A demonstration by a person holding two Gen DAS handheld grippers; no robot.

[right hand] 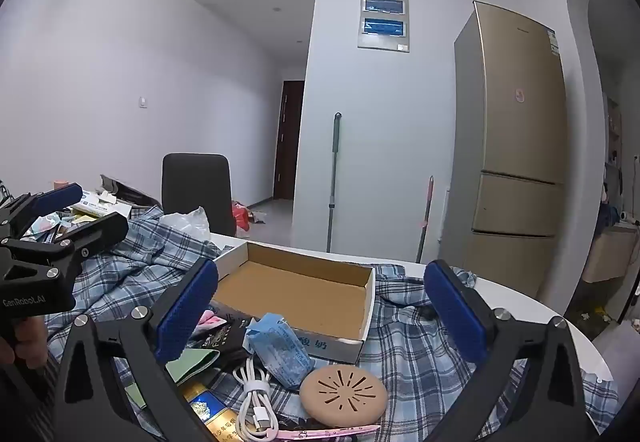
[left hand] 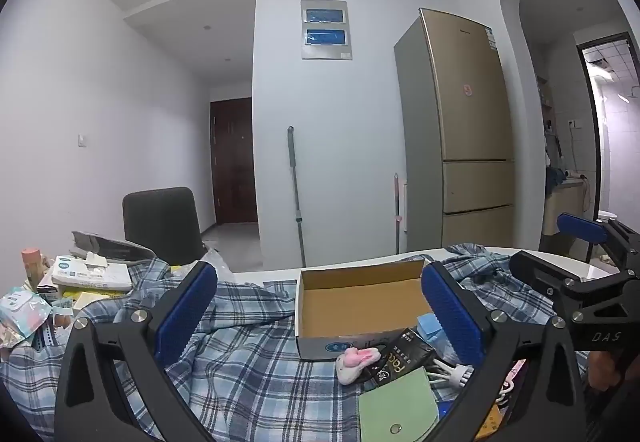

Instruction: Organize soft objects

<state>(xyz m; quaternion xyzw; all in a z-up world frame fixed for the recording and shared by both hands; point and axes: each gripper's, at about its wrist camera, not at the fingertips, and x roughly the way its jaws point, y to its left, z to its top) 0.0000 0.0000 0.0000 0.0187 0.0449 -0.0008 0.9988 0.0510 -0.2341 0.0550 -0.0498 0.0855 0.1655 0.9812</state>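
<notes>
- Barely begun, I judge: the cardboard box (right hand: pixel 296 288) sits empty on the plaid shirt (left hand: pixel 248 362); the plush bunny (left hand: pixel 354 360) and blue tissue pack (right hand: pixel 278 348) lie just before it
- Left tongs (left hand: pixel 320 316) and right tongs (right hand: pixel 320 312) both spread, holding nothing
- Clutter crowds the counter (right hand: pixel 516 302); its rounded edge lies right; open room above the box

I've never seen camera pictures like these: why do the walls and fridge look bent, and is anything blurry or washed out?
Left wrist view: the fisheye lens bows the fridge and darkens the corners; the open left gripper looks oversized, and the far doorway at right is washed out. Right wrist view: the same bending, flat bluish light with soft shadows, and the cardboard box stays fairly sharp.
</notes>
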